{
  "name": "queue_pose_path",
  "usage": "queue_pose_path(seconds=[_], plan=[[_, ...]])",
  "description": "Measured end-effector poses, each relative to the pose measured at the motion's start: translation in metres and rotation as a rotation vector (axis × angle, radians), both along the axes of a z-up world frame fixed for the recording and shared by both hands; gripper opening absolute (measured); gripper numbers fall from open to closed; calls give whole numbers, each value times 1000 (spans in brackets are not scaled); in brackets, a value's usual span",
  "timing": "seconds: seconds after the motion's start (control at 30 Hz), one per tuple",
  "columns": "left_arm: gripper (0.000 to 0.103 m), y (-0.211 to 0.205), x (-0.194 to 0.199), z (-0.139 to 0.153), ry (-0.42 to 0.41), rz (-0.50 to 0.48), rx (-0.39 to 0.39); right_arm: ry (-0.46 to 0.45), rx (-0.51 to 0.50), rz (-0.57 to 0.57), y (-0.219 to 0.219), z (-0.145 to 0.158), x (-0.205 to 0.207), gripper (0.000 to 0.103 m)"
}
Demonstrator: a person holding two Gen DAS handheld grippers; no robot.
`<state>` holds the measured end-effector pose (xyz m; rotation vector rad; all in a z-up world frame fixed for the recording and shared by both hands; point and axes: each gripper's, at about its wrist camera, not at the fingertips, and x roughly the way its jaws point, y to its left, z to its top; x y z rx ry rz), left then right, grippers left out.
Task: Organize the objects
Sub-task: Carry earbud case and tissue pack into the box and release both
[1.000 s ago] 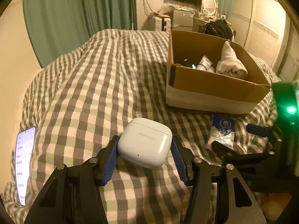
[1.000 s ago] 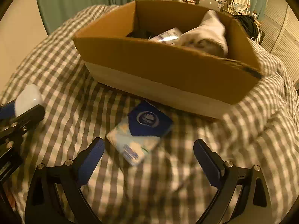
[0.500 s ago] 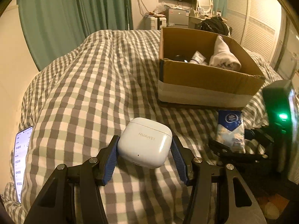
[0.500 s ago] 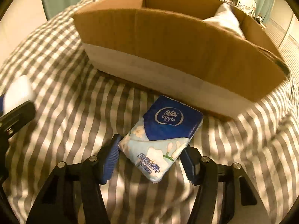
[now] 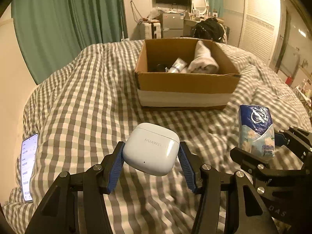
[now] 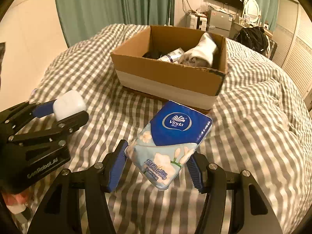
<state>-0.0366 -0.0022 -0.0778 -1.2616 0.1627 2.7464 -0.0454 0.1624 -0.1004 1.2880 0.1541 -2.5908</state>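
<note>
The cardboard box (image 6: 167, 78) on the bed already holds a few things. Two more are lifted but not yet in — the left gripper's (image 5: 151, 166) jaws pinch an earbud case (image 5: 151, 149), the right gripper's (image 6: 156, 167) jaws pinch a tissue pack (image 6: 171, 140). A phone (image 5: 28, 165) lies on the bed.

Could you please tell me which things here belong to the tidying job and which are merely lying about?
Part of the job:
- earbud case, held in the left gripper
- tissue pack, held in the right gripper
- cardboard box, already holding a rolled white cloth and a tube

Lying about:
- phone on the checked duvet
- black bag behind the bed
</note>
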Motion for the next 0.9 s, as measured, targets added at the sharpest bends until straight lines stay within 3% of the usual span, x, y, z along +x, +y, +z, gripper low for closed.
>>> queue_pose_path(seconds=[0.5, 0.9], plan=[[56, 11, 17, 52, 63, -59, 38, 134, -25, 41, 14, 68, 44, 58], [56, 22, -42, 95, 123, -108, 83, 238, 12, 76, 19, 119, 5, 58]])
